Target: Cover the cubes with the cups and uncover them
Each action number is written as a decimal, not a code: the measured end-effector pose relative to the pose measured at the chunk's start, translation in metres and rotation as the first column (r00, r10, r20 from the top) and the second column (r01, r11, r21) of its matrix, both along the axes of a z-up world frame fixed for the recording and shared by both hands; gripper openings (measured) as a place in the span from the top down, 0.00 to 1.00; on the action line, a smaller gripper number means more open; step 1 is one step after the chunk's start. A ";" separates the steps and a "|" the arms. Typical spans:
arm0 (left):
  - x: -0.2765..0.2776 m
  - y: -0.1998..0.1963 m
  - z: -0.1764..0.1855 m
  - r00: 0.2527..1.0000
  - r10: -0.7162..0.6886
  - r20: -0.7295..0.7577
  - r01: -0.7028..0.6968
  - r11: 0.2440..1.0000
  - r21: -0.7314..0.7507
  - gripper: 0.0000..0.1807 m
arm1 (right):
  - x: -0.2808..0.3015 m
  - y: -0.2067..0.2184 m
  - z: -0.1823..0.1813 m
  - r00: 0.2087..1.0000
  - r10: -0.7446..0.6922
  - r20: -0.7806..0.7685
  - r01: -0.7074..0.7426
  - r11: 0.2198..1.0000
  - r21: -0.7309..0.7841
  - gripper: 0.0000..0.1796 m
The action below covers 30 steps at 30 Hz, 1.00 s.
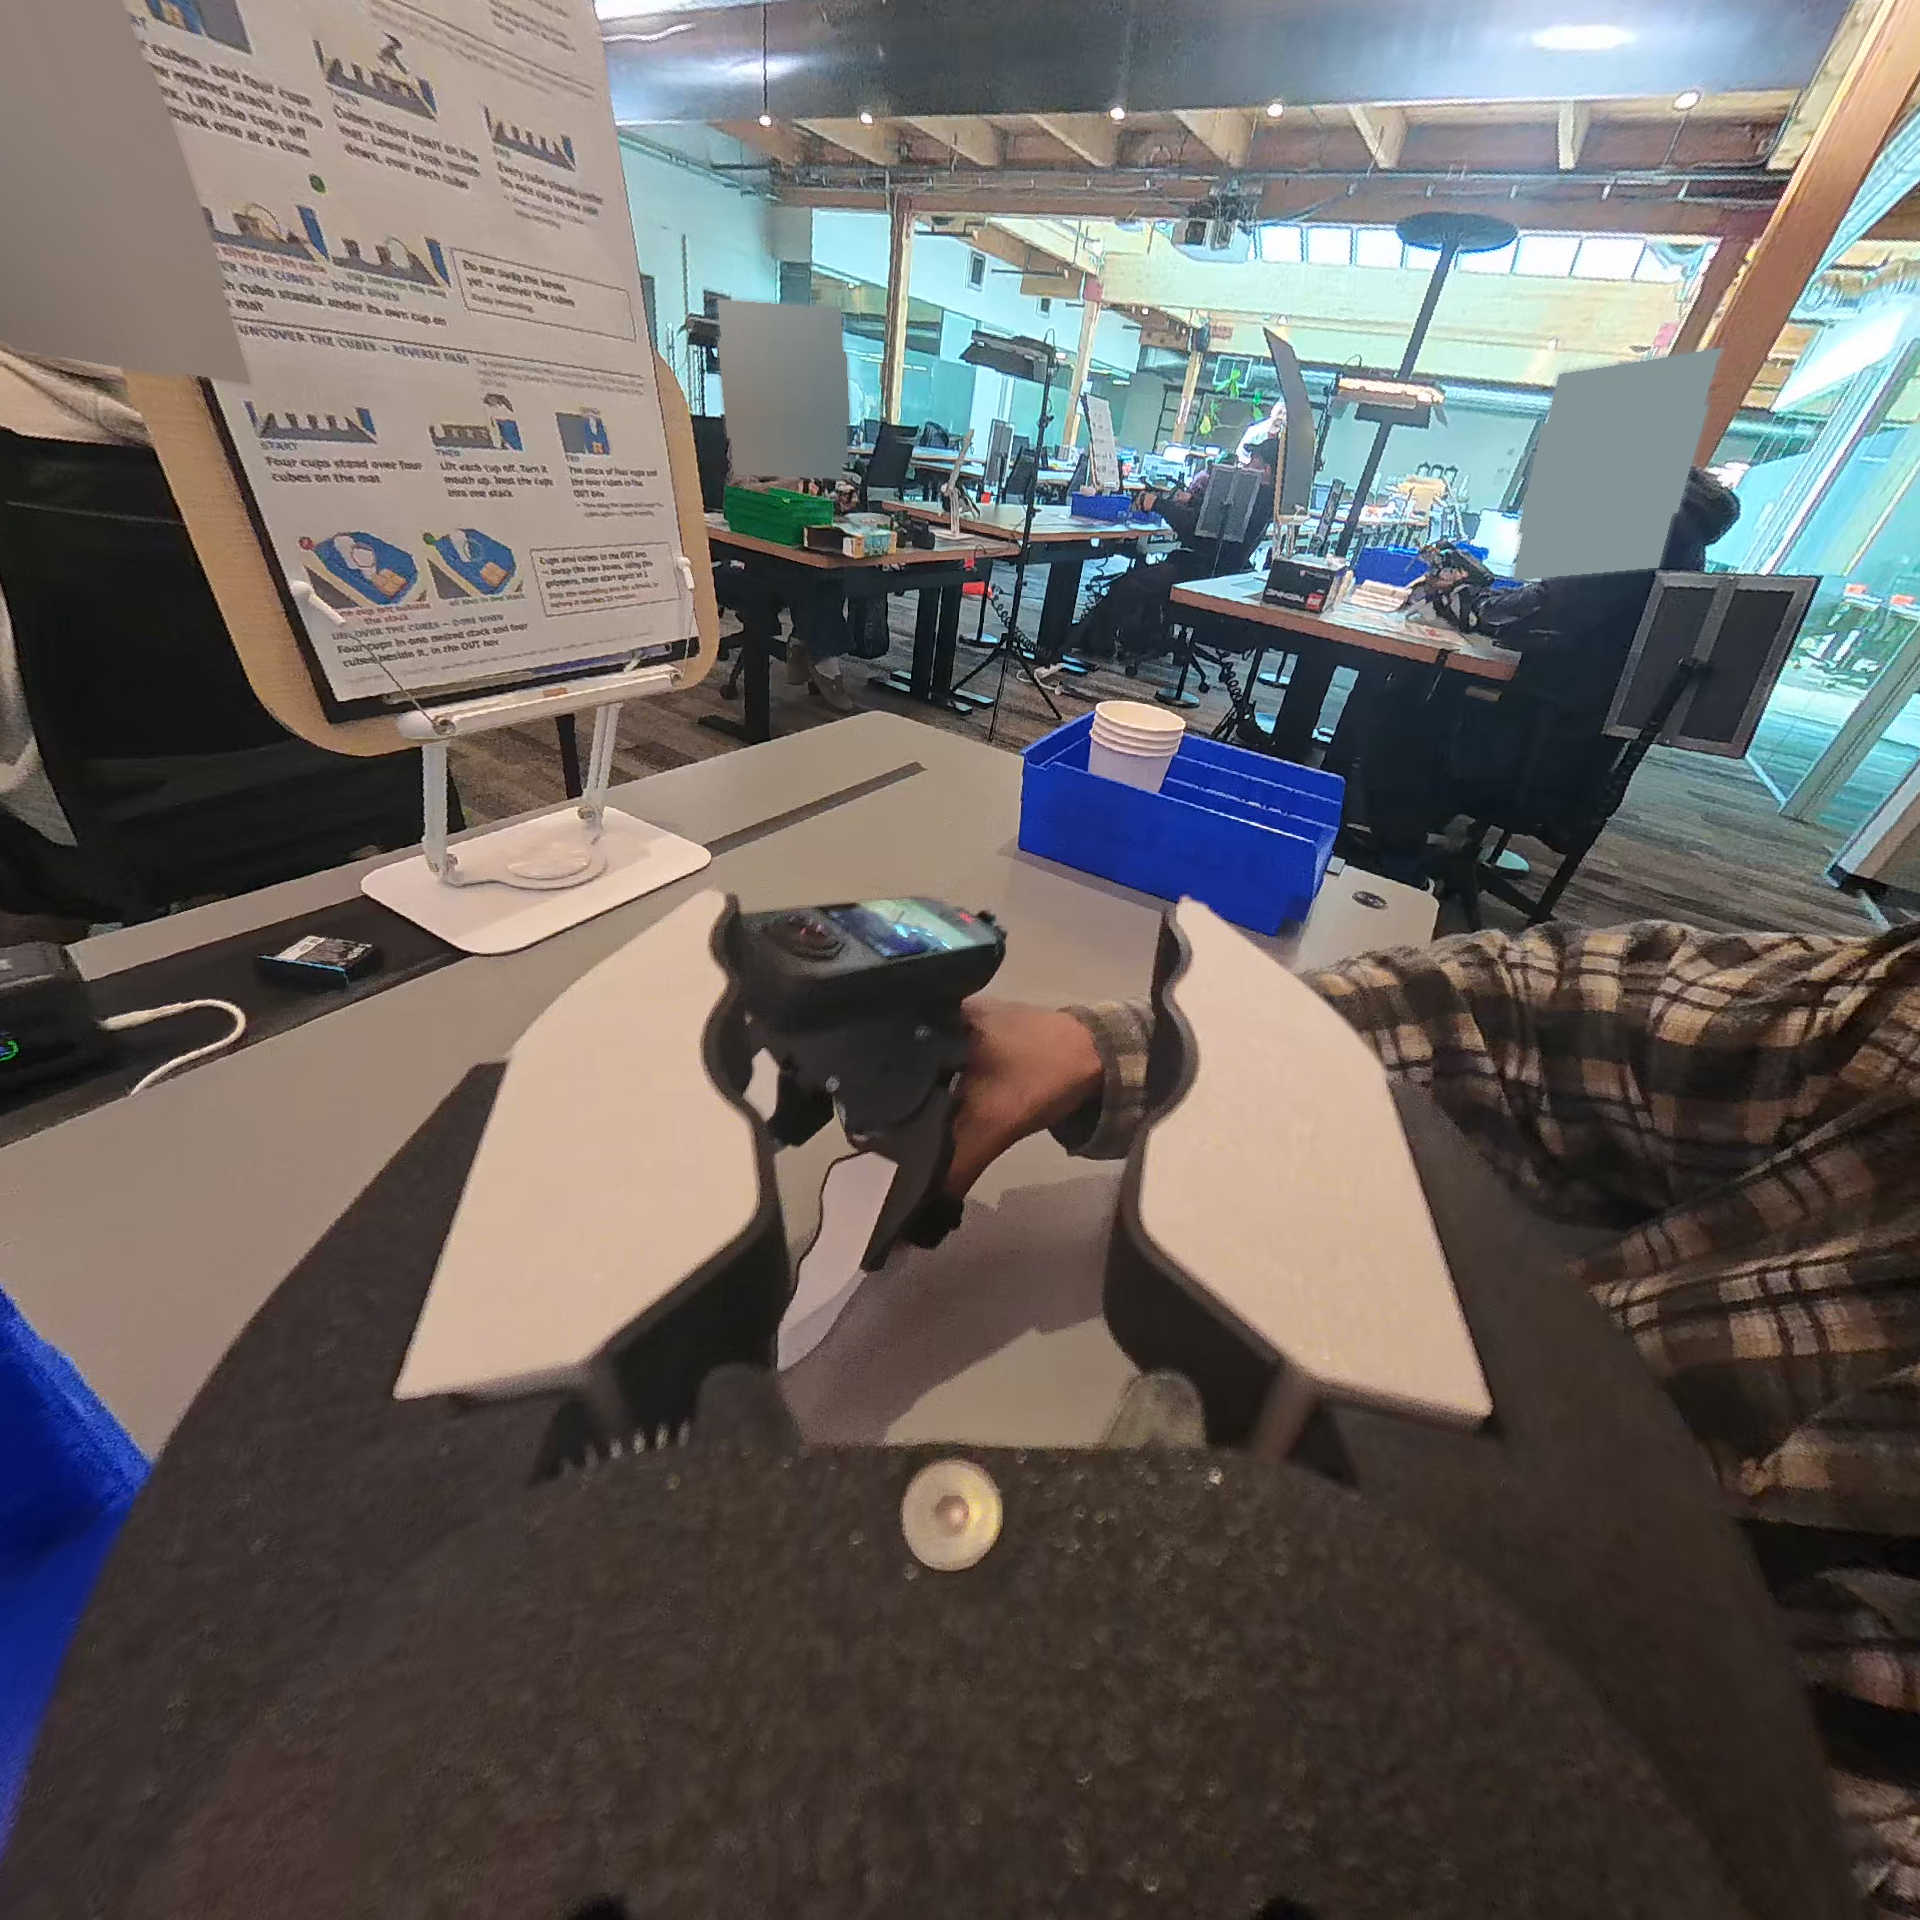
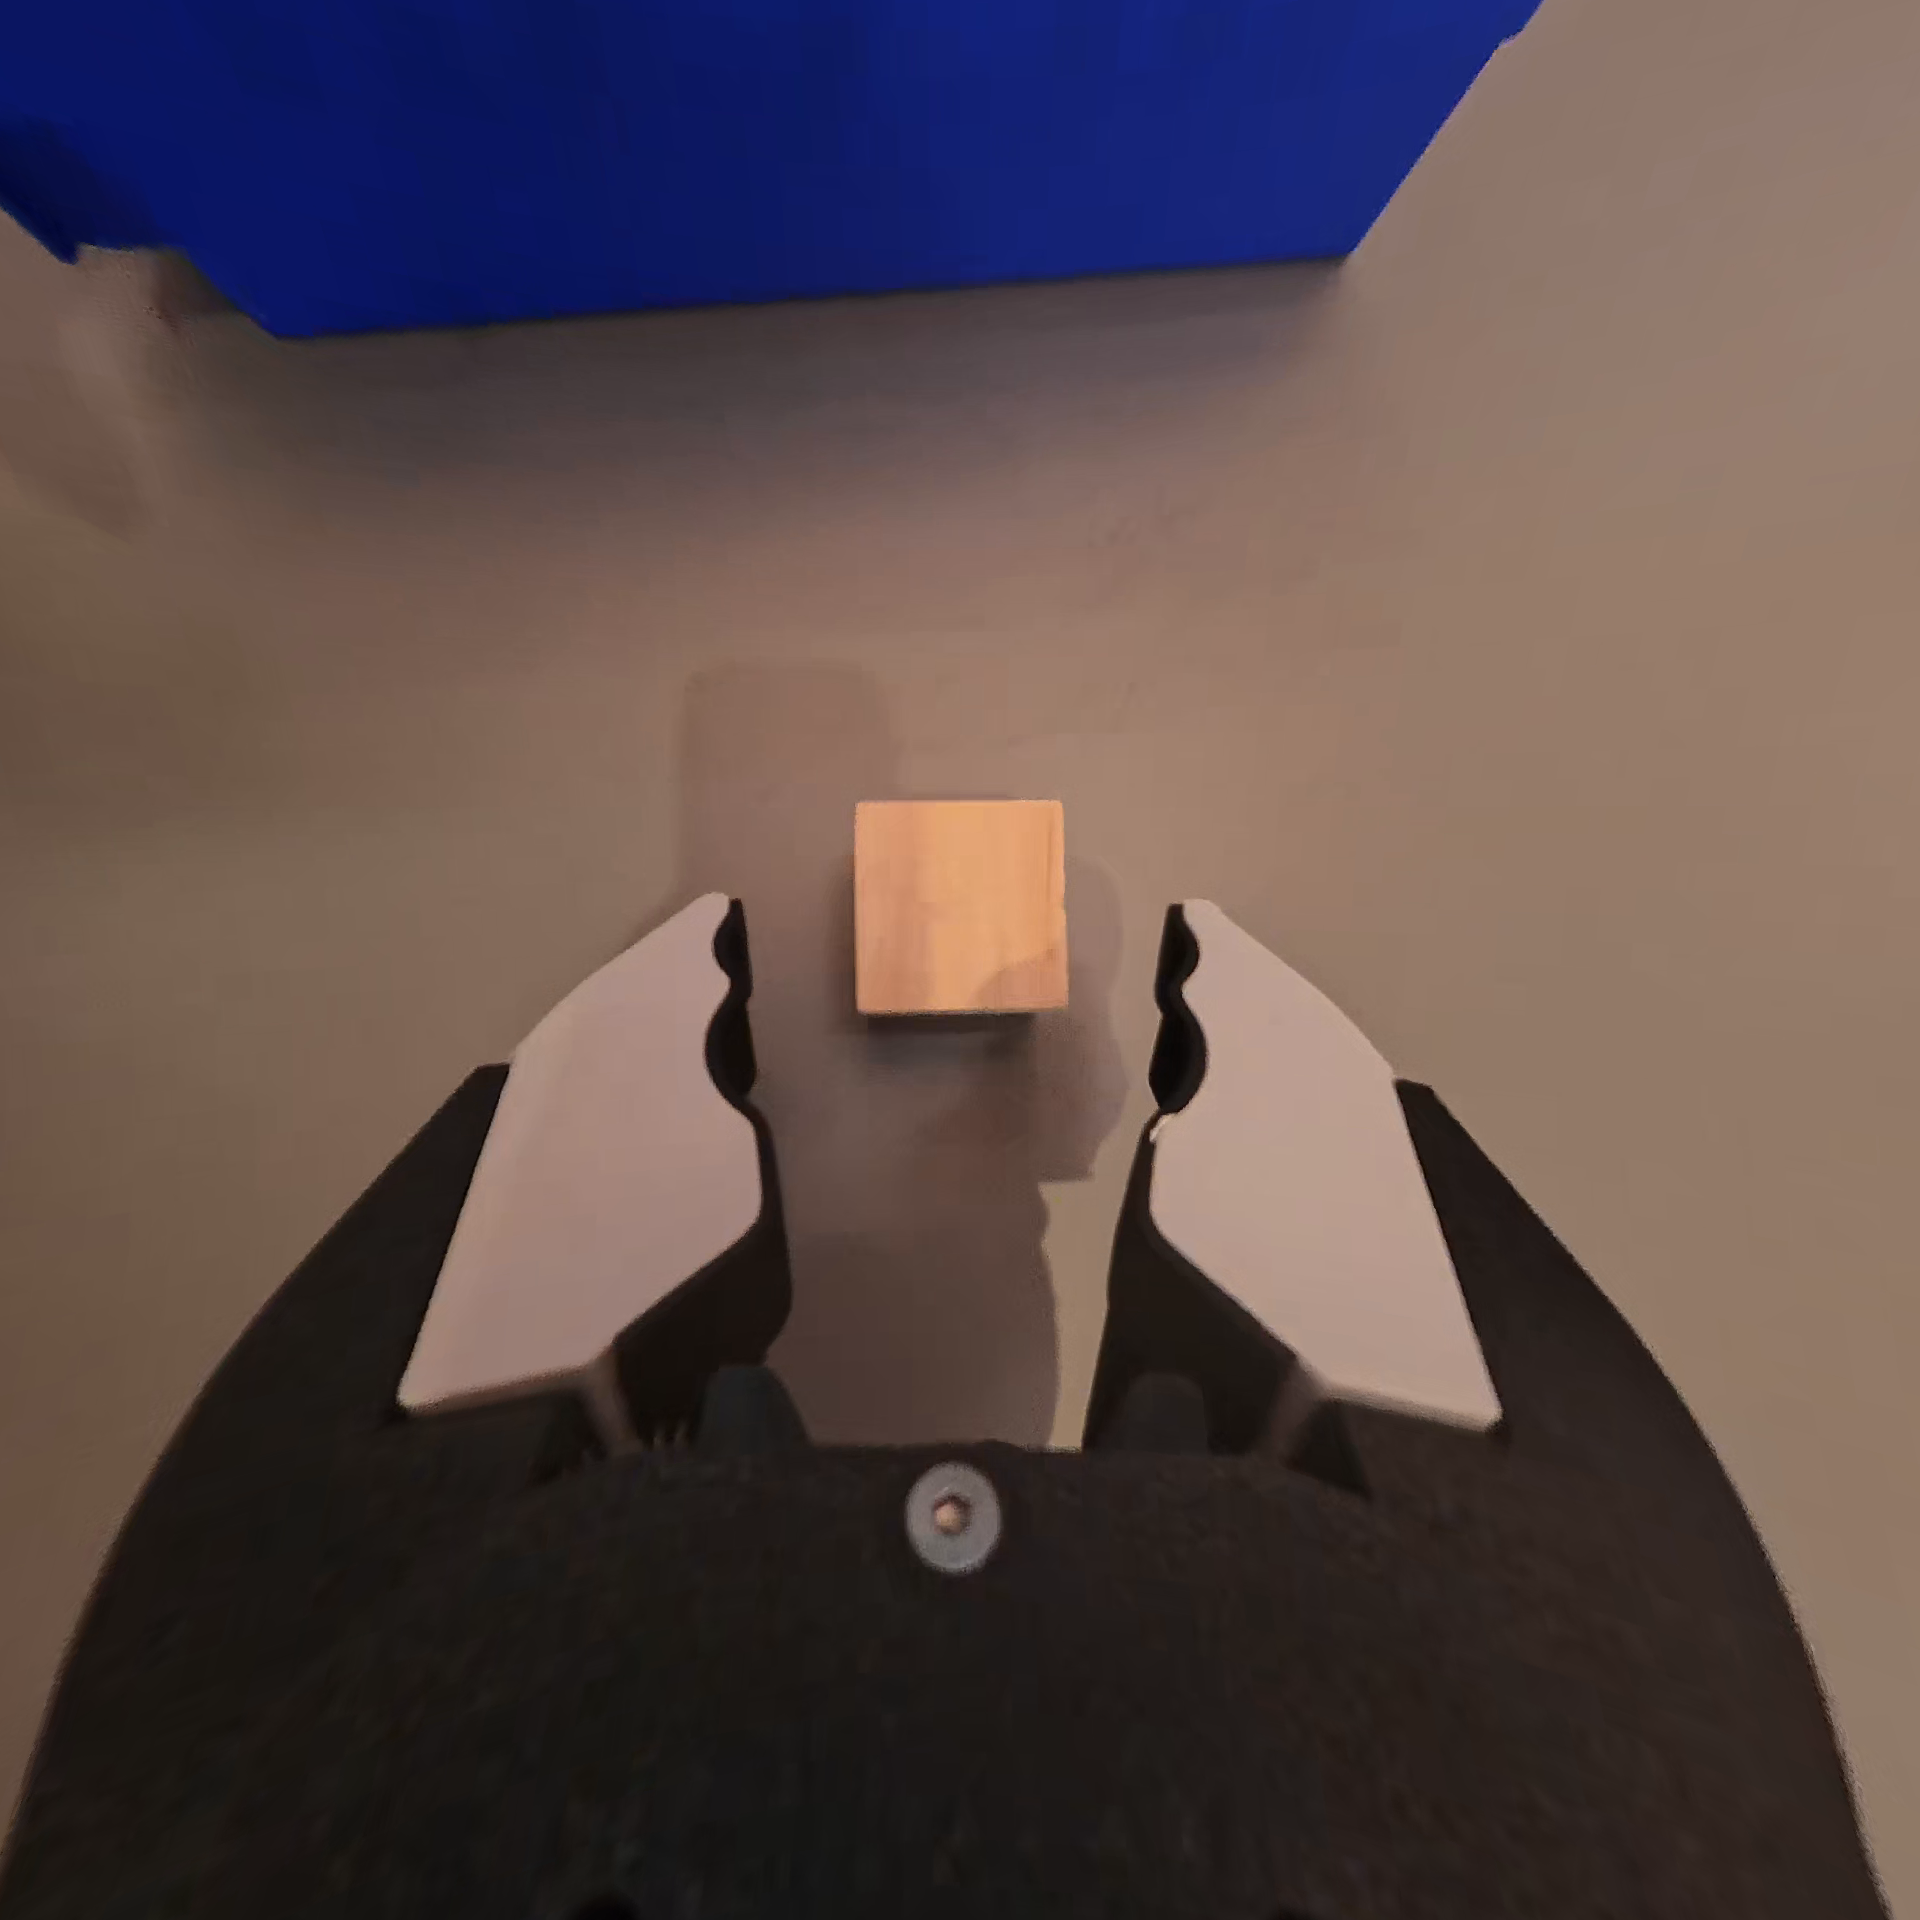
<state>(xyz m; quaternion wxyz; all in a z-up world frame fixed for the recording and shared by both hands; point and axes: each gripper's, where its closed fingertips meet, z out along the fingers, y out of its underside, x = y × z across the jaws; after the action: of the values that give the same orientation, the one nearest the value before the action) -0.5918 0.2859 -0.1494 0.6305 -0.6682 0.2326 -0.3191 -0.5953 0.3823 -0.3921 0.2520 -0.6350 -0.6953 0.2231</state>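
Note:
A wooden cube [image 2: 961, 904] sits on the grey table [image 2: 1455, 675]. My right gripper [image 2: 954, 920] points down at it, open, with the cube between and just beyond the fingertips, not touching. My left gripper [image 1: 951, 914] is open and empty above the table. Between its fingers I see the right gripper's camera body [image 1: 862, 966], held by a hand in a plaid sleeve [image 1: 1558, 1122]. A stack of white paper cups [image 1: 1138, 743] stands in a blue bin [image 1: 1174, 842] at the back right. The cube is hidden in the left wrist view.
An instruction sheet on a white stand [image 1: 447, 468] stands at the back left. A small battery [image 1: 317, 958] and a charger with a white cable [image 1: 177, 1039] lie at the left. A blue bin wall [image 2: 727, 156] lies just beyond the cube. Another blue object [image 1: 52, 1507] is at the lower left.

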 end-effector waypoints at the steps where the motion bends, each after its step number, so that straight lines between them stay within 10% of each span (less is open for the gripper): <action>1: -0.001 0.000 0.000 1.000 0.000 0.004 0.000 1.000 0.000 0.59 | -0.002 0.001 -0.004 1.000 -0.001 0.011 0.001 1.000 0.000 0.59; 11: 0.000 -0.001 0.002 1.000 -0.005 0.002 0.005 1.000 0.008 0.59 | -0.011 0.001 -0.026 0.994 0.001 0.105 0.003 0.999 -0.035 0.75; 17: -0.003 -0.004 0.006 1.000 0.001 0.019 -0.002 1.000 0.027 0.60 | 0.038 0.026 0.039 0.992 -0.125 -0.024 0.125 0.992 0.028 0.75; 23: 0.009 0.000 0.002 1.000 -0.019 0.009 0.019 1.000 0.012 0.60 | 0.219 0.087 0.132 0.889 -0.446 -0.100 0.456 0.878 0.143 0.75; 30: 0.042 0.012 -0.012 0.997 -0.047 -0.062 0.046 0.999 -0.024 0.60 | 0.500 0.113 0.173 0.523 -0.845 -0.111 0.850 0.508 0.137 0.75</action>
<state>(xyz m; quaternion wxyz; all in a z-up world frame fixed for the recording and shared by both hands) -0.5501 0.2982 -0.1612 0.6076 -0.6795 0.2641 -0.3153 -0.0952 0.4950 -0.2188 0.3935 -0.8655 -0.3094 0.0194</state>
